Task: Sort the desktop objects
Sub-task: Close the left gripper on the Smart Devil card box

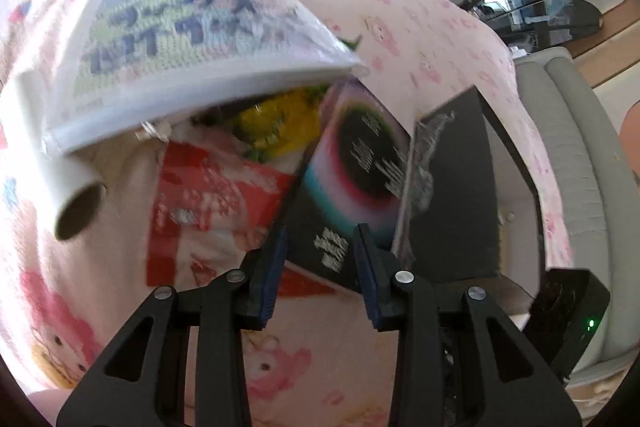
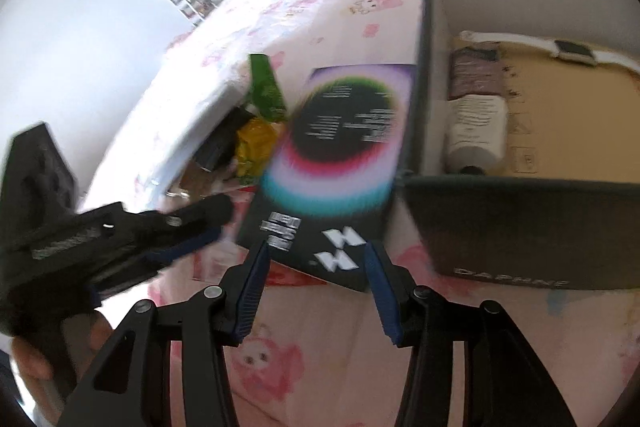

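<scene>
Your booklet (image 2: 336, 163) flat on the bed (image 2: 320, 7), box (image 2: 500, 219) just right of it with a bottle (image 2: 476, 135) inside, snack packets (image 2: 256, 143) heaped left of the booklet, pouch (image 1: 192, 39) behind them

Bare pink cloth (image 2: 304, 355) in front of both grippers: free lane. Ahead, black booklet (image 2: 332, 163) lies flat, blocks low pass. Right: black box (image 2: 496, 227) wall stands just beside booklet, top open. Left: raised white pouch (image 1: 192, 47) overhangs red packet (image 1: 208, 203), yellow packet (image 1: 276, 127), clutter.
</scene>
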A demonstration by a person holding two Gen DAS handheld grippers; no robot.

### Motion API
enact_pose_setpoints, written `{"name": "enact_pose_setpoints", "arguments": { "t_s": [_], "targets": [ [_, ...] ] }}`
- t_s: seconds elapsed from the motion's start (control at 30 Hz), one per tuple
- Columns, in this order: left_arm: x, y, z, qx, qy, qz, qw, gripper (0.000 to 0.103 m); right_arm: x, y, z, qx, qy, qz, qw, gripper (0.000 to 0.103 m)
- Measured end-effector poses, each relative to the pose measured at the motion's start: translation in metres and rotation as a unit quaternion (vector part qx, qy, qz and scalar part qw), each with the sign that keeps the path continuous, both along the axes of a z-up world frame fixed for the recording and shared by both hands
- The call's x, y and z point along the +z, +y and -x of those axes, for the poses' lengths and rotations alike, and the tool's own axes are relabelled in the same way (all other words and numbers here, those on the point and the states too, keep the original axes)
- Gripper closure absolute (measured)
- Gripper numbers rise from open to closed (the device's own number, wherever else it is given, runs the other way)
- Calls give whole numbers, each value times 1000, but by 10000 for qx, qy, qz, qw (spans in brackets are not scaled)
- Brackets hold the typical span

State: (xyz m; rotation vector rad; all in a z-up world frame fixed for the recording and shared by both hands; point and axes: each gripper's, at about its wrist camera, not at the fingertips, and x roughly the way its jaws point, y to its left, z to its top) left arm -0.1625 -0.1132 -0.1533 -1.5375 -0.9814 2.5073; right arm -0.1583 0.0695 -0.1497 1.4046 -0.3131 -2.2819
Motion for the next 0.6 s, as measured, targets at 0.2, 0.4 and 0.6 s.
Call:
{"name": "enact_pose_setpoints", "arguments": {
  "t_s": [0.2, 0.4, 0.6],
  "targets": [
    [-24, 0, 13, -35, -501, -135, 9986, 67, -27, 17, 14, -228, -322, 34, 9992, 58],
    [-21, 15, 13, -291, -506, 79, 9983, 62, -22, 13, 8, -10, -71, 70, 9999, 59],
    [-21, 40, -10, -825, -750, 124, 9937, 61, -7, 31, -23, 126, 67, -68, 9999, 62]
  ]
}}
